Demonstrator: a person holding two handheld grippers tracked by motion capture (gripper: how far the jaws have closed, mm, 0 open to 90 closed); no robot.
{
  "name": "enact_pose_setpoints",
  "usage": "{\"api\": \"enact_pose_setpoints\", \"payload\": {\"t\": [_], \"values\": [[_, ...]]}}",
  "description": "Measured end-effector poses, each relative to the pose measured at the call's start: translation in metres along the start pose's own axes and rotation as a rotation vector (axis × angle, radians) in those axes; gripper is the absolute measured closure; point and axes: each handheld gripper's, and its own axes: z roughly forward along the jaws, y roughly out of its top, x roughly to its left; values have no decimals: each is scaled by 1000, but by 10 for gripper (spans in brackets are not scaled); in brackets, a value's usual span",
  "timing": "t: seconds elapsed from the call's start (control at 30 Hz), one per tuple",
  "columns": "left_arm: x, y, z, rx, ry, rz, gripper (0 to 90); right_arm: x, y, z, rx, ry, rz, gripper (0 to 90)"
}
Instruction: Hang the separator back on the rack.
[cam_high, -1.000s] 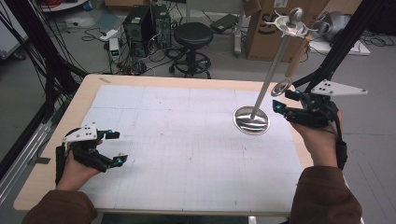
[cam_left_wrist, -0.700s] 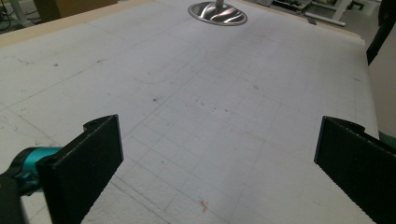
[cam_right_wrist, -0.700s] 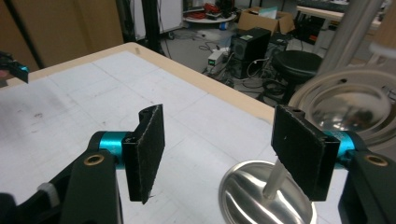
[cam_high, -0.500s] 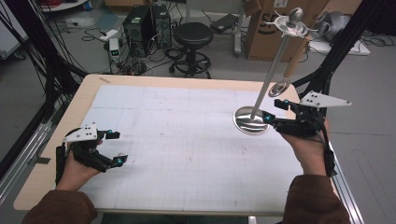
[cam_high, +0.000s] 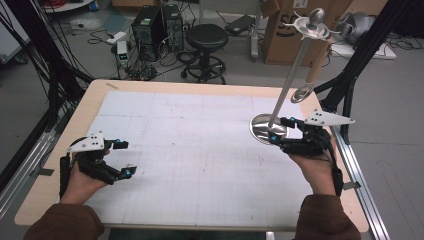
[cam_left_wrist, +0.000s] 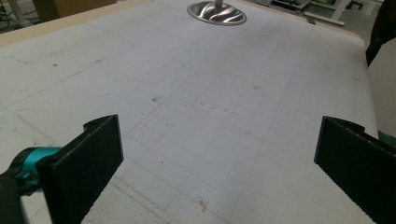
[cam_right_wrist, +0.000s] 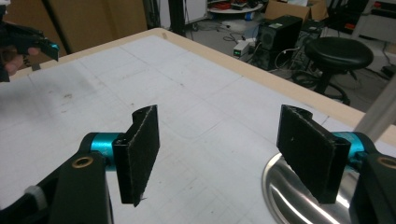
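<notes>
Meanwhile the left claw (cam_high: 122, 158) rests wide and empty at the tabletop's (cam_high: 200, 150) near-left, unchanged from a second ago; the metal stand (cam_high: 270, 129) sits at the far right on its round base, its rod leaning up and away. By my reading the reach is in hand: the right claw (cam_high: 281, 131), lower and closer than before, has just been opening, nothing between its jaws; next it must straddle the base or rod, then close.

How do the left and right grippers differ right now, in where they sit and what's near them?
The right gripper sits at the metal stand's round base, one jaw over it; the left gripper rests far off on the bare white mat. Both are open with nothing between the jaws.
</notes>
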Motion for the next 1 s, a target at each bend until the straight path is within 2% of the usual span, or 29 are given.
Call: {"api": "enact_pose_setpoints", "payload": {"t": [0.37,0.47,0.67,1.0], "values": [[0,0,0,0,2,-1,17,13,-24,18,2,60,17,273],[0,0,0,1,1,1,17,16,-28,25,30,72,14,265],[1,0,0,-1,2,2,17,21,-36,34,49,86,12,245],[3,0,-1,-14,4,-11,17,22,-51,43,81,104,55,201]]}}
